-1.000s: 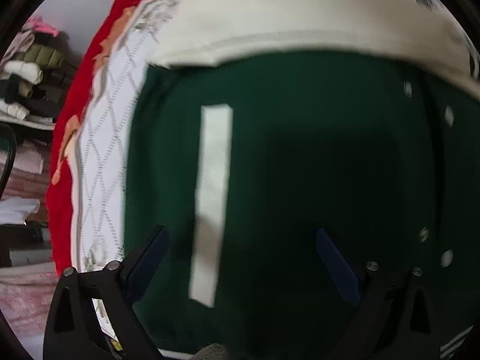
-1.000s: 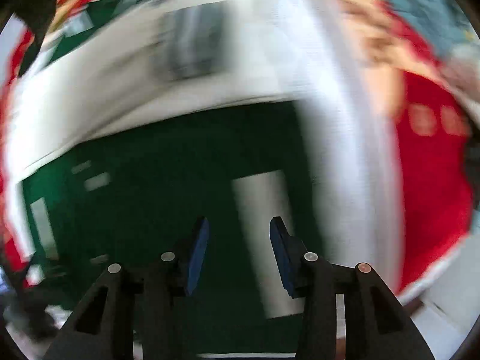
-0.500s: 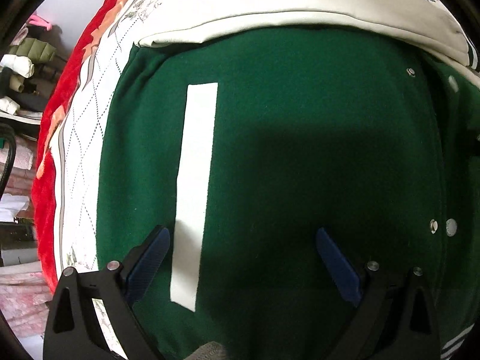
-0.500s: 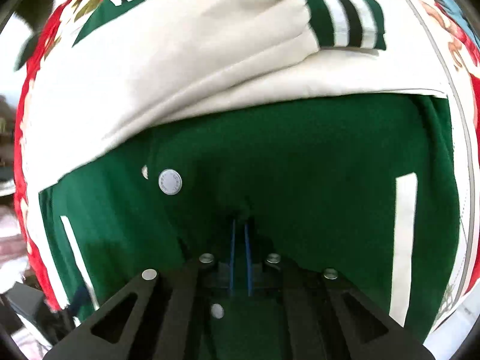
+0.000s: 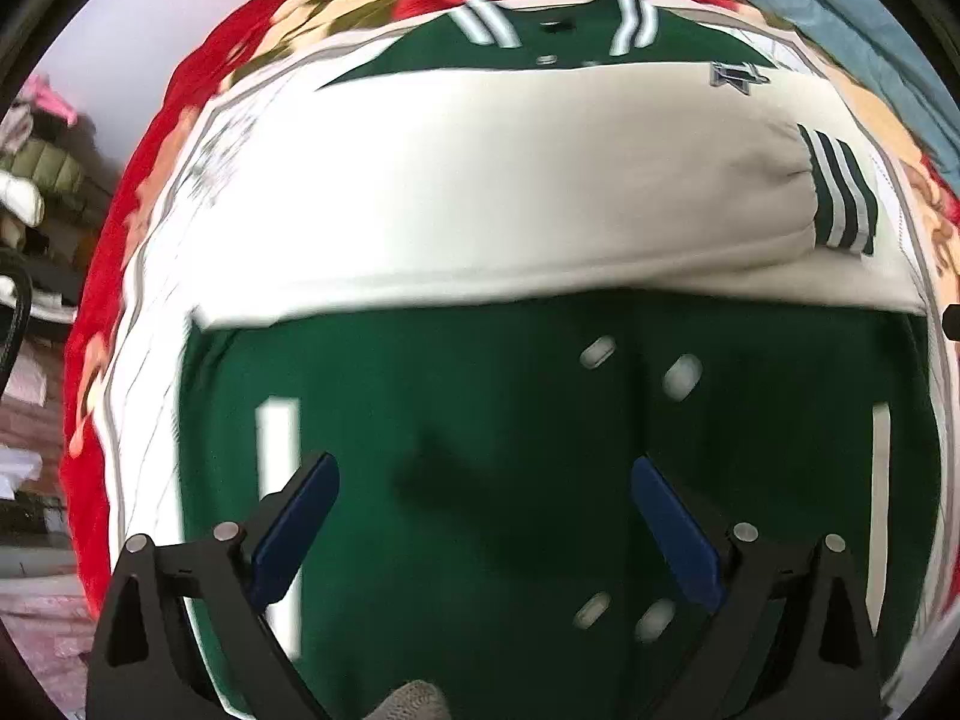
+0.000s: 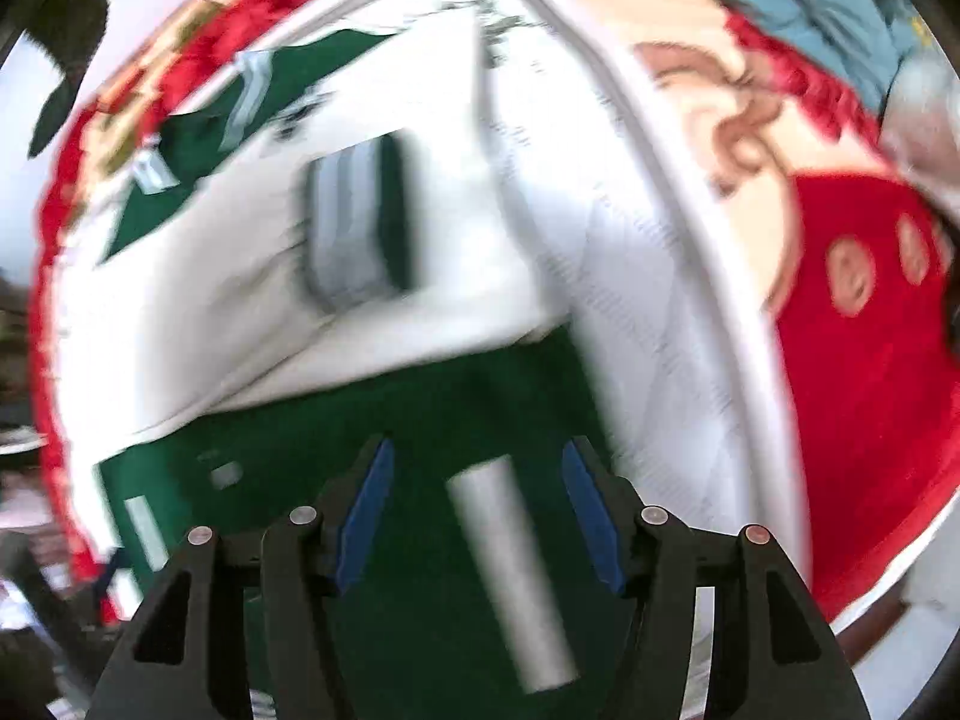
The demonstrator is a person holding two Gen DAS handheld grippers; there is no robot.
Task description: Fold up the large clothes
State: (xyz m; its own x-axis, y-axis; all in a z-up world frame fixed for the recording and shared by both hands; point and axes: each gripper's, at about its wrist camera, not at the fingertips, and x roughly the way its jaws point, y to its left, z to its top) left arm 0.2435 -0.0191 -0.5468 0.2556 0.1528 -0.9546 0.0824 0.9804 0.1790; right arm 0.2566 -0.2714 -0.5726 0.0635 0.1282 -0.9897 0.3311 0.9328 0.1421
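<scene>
The green jacket (image 5: 480, 480) lies flat on the red floral blanket (image 5: 96, 360) of a bed, collar at the far end, with its cream sleeves (image 5: 480, 192) folded crosswise over the chest. Both the left gripper (image 5: 483, 516) and the right gripper (image 6: 477, 504) hang spread and empty just above the near hem. The jacket's long axis runs straight away from them, so the hem probably folds forward toward the collar; neither looks clearly nearer.

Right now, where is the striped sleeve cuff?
In the left wrist view, the striped cuff lies upper right, ending the cream sleeve folded across the green jacket.
</scene>
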